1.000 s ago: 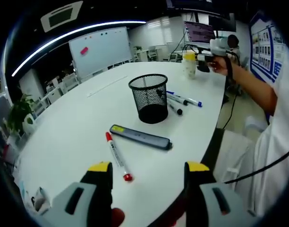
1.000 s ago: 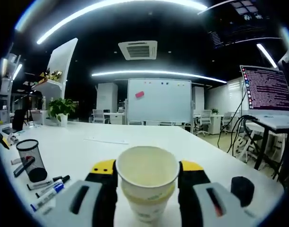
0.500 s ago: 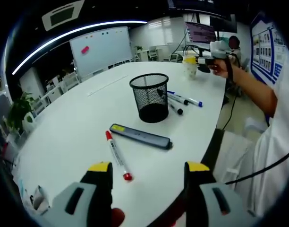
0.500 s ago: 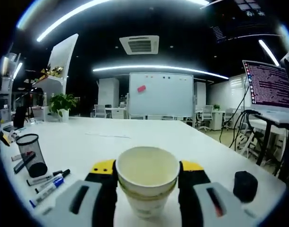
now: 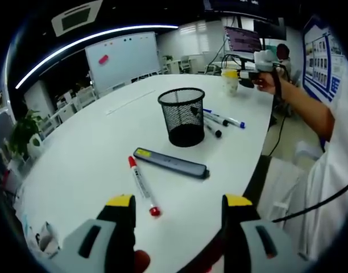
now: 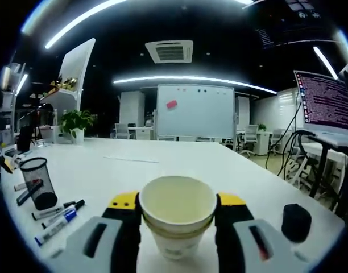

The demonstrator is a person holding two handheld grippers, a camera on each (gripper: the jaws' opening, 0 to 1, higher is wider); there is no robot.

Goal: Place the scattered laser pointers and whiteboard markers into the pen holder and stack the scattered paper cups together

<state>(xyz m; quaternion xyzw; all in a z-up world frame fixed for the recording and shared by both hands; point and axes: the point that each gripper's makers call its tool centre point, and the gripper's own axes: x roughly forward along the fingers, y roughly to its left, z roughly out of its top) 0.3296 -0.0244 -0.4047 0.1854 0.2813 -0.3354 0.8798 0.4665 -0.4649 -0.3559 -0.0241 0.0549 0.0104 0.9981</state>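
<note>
Mesh wire forms the round black pen holder (image 5: 185, 116), standing on the smooth white table (image 5: 88, 153). Before it lie one flat dark laser pointer (image 5: 171, 163) and one slim red-capped marker (image 5: 142, 186); three more markers (image 5: 219, 121) lie behind it. The left gripper (image 5: 177, 219) hovers with its jaws spread on nothing. The right gripper (image 6: 177, 219) has its jaws pinching two nested paper cups (image 6: 177, 222).
</note>
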